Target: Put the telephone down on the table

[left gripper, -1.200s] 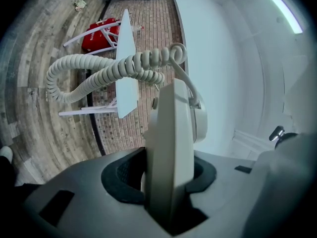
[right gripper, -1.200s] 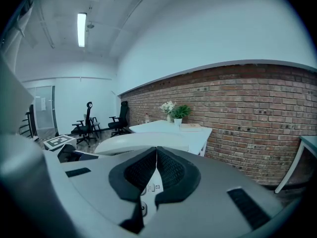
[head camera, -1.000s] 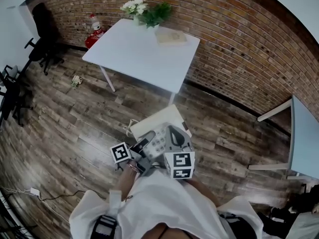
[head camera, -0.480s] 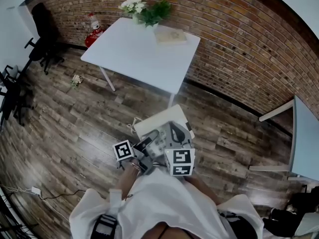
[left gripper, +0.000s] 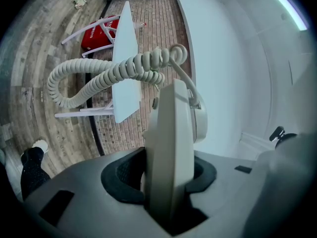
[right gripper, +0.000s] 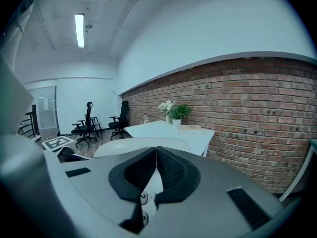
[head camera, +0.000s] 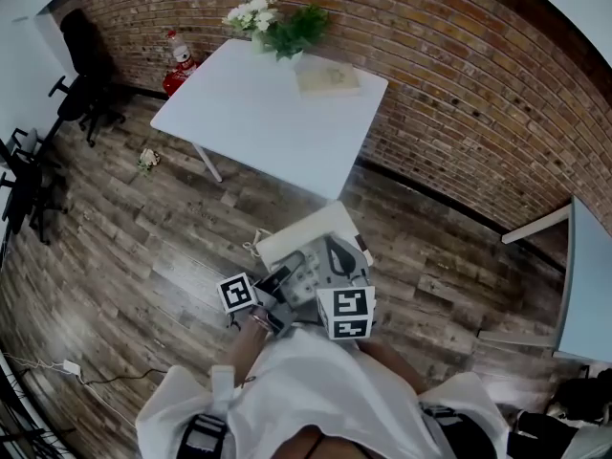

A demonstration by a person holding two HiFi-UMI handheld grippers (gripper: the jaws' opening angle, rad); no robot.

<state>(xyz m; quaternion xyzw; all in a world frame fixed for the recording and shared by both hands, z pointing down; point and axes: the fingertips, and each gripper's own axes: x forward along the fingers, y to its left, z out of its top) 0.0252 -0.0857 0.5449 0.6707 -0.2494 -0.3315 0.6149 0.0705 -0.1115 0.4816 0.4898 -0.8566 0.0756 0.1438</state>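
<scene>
- While the telephone [head camera: 314,264] hangs over the plank floor [head camera: 143,237], short of the near edge of the white table [head camera: 268,113], the head view shows it carried between both tools; the left gripper [head camera: 275,285] is at its left side and the right gripper [head camera: 337,281] at its right. Judged risk: uneven travel of the two hands would twist the telephone in the grips. The book [head camera: 327,76] and the plants [head camera: 277,22] occupy the table's far edge, so the bare near part looks the safer landing.
- Left gripper view: the jaws are clenched on a cream slab of the telephone, which stands on edge between the pads; the coiled cord [left gripper: 99,78] loops loose ahead. Judged risk: that loop could catch the table's edge or a leg on approach.
- Right gripper view: the pads are closed almost together on a thin white lip of the telephone, with printed marks just below. Judged risk: so shallow a pinch may slip under the weight; the casing reads as pale, smooth, hard plastic.
</scene>
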